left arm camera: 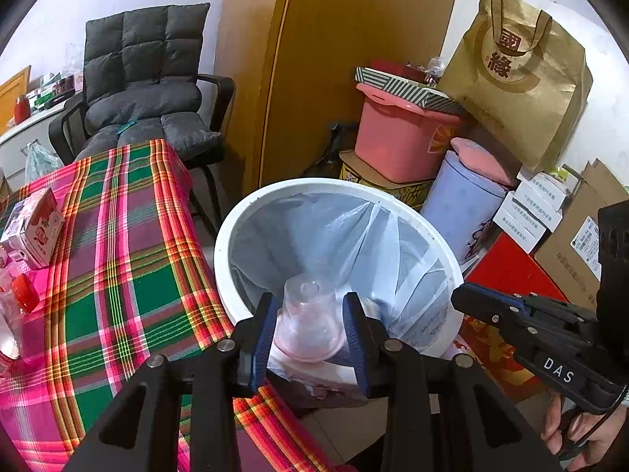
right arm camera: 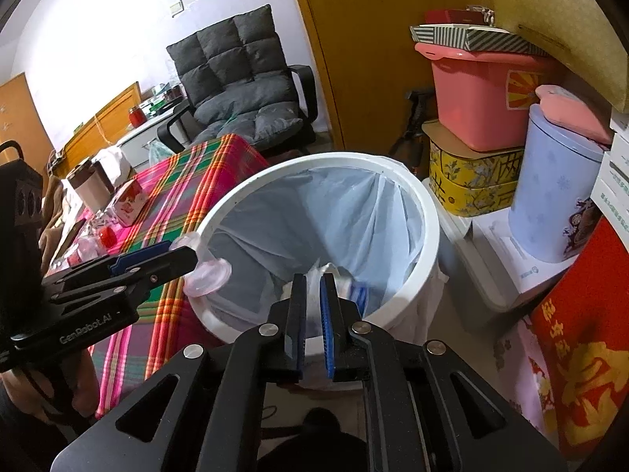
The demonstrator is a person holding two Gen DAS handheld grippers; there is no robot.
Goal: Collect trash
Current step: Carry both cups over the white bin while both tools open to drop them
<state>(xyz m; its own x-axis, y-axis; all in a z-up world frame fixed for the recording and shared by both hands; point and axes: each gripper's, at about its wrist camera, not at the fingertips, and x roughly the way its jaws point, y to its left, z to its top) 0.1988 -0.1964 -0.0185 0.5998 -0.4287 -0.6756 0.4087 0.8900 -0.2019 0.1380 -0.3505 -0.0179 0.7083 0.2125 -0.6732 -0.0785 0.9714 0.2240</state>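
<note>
Now the dropping step seems to be in hand. A clear plastic cup (left arm camera: 308, 316), with some pink tint at its base, is gripped between the two blue pads of the left gripper (left arm camera: 310, 328) and is held at the near rim of the white trash bin (left arm camera: 236, 220). From the right wrist view the cup (right arm camera: 206, 271) is seen to hang just at the left edge of the bin (right arm camera: 426, 212), partly over the opening. For the next move, it is judged that the cup must be carried a little further over the bag liner (left arm camera: 346, 236) and the jaws opened, so that it falls inside and not onto the plaid tablecloth (left arm camera: 129, 259).

The right gripper (right arm camera: 313, 314) is held over the near side of the bin with its jaws nearly closed. Whether something thin is pinched between them cannot be told; white crumpled trash (right arm camera: 326, 271) is seen just beyond its tips. On the table a milk carton (left arm camera: 33, 228) is not yet collected.
</note>
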